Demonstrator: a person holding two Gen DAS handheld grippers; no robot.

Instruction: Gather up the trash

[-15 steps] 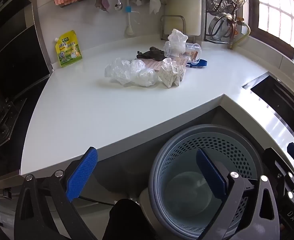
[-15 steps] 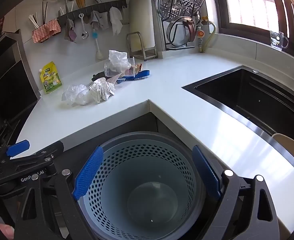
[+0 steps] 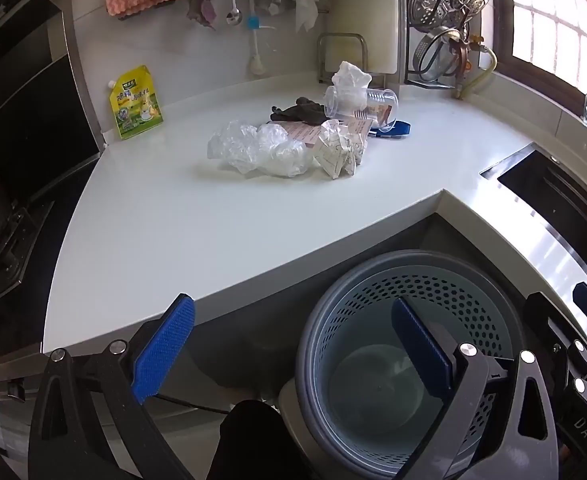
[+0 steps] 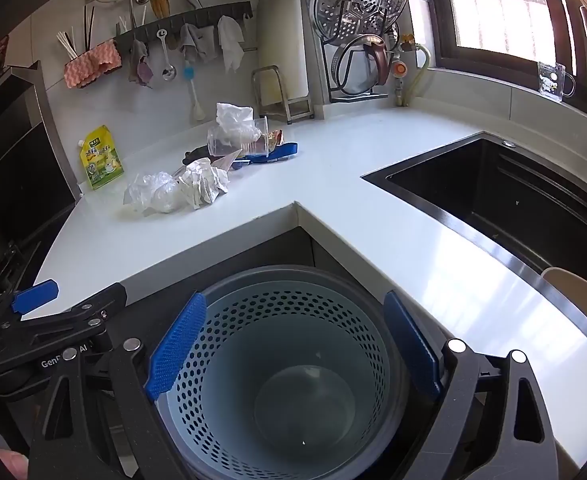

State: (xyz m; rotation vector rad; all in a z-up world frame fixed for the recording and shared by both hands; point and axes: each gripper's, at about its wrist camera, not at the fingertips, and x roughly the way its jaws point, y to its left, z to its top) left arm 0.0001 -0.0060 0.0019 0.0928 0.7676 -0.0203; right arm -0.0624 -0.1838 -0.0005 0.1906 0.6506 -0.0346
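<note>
The trash bin, low in the frame, sits below both spread, empty-jawed grippers, left and right. Higher up, crumpled plastic, paper and a tipped cup lie clustered on the counter.

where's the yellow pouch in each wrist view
Left wrist: yellow pouch stands upper left, against the backsplash at the countertop's far left end, left of the crumpled plastic.
Right wrist: yellow pouch sits at middle left, again left of the crumpled plastic.
Shared landmark: the perforated trash bin below the counter corner.
</note>
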